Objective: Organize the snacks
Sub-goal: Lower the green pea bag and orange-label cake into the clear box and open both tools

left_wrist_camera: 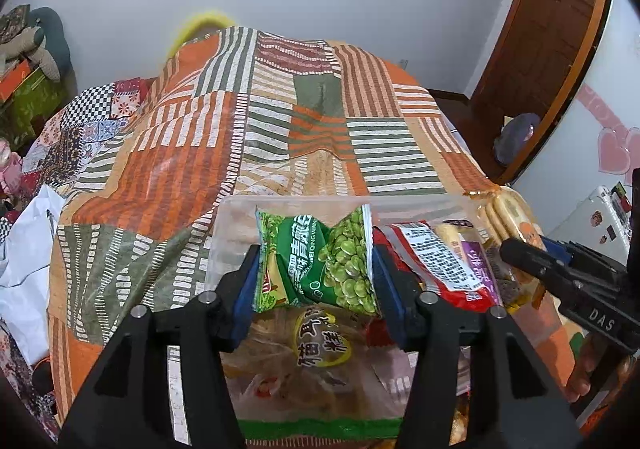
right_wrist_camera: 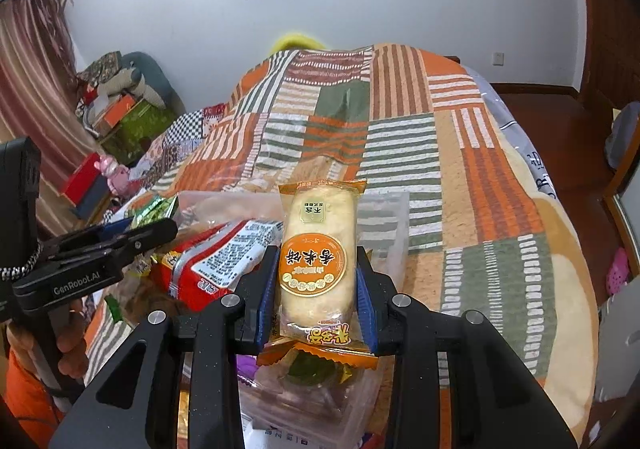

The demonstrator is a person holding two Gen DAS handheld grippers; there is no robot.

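Observation:
My left gripper [left_wrist_camera: 316, 261] is shut on a green pea snack bag [left_wrist_camera: 320, 261], held above a clear plastic box [left_wrist_camera: 240, 209] full of snacks on the bed. My right gripper [right_wrist_camera: 316, 273] is shut on an orange rice cracker packet [right_wrist_camera: 318, 261], held over the same box [right_wrist_camera: 384, 217]; the packet also shows at the right in the left wrist view [left_wrist_camera: 508, 217]. A red-and-white snack bag [left_wrist_camera: 440, 265] lies between them, also seen in the right wrist view [right_wrist_camera: 224, 257]. A clear bag with a yellow label [left_wrist_camera: 320, 345] lies under the left gripper.
A patchwork orange, green and white striped quilt [left_wrist_camera: 280, 121] covers the bed. A white plastic bag [left_wrist_camera: 24, 257] lies at the left edge. Boxes and toys [right_wrist_camera: 120, 117] are piled by the left wall. A wooden door [left_wrist_camera: 540, 29] is at the right.

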